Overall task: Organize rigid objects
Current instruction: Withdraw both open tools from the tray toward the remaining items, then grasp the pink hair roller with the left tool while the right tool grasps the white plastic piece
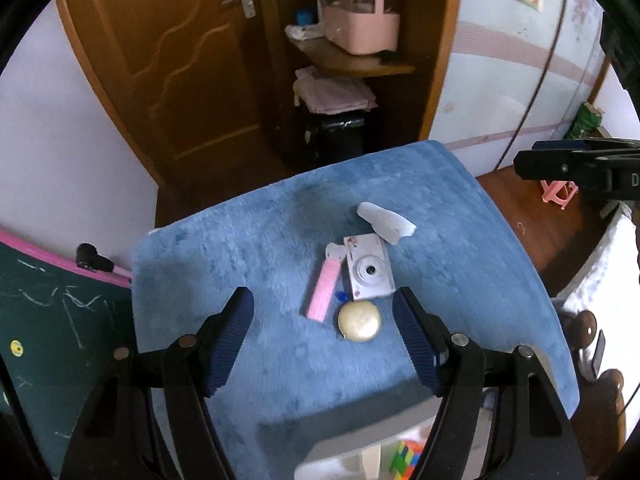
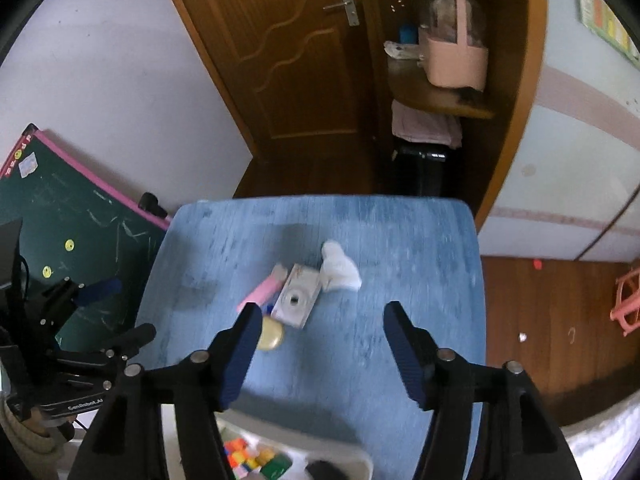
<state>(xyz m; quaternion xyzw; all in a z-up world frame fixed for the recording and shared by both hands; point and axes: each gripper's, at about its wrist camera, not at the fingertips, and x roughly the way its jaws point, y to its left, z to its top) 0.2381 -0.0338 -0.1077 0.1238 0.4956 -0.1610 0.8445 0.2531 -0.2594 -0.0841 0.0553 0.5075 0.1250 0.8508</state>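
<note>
**Both grippers poised above the blue mat**

Just now the left gripper (image 1: pixel 323 328) hangs over the near half of the blue mat (image 1: pixel 460 248), its jaws spread wide and holding nothing, fingers angled down toward a small cluster of things. The round tin (image 1: pixel 359 321) lies between its fingertips but lower, on the mat, untouched. Just beyond sits the camera (image 1: pixel 369 272), lens up, with the pink case (image 1: pixel 323 295) alongside its left edge and a white shell-like piece (image 1: pixel 386 222) at its far corner.

The right gripper (image 2: pixel 320 336) hovers to the right, equally spread and empty, tilted downward over bare mat. Its left finger (image 2: pixel 240 356) partly covers the tin in the right wrist view. From the left wrist view, its fingers (image 1: pixel 560 164) appear closed edge-on at the far right.
</note>
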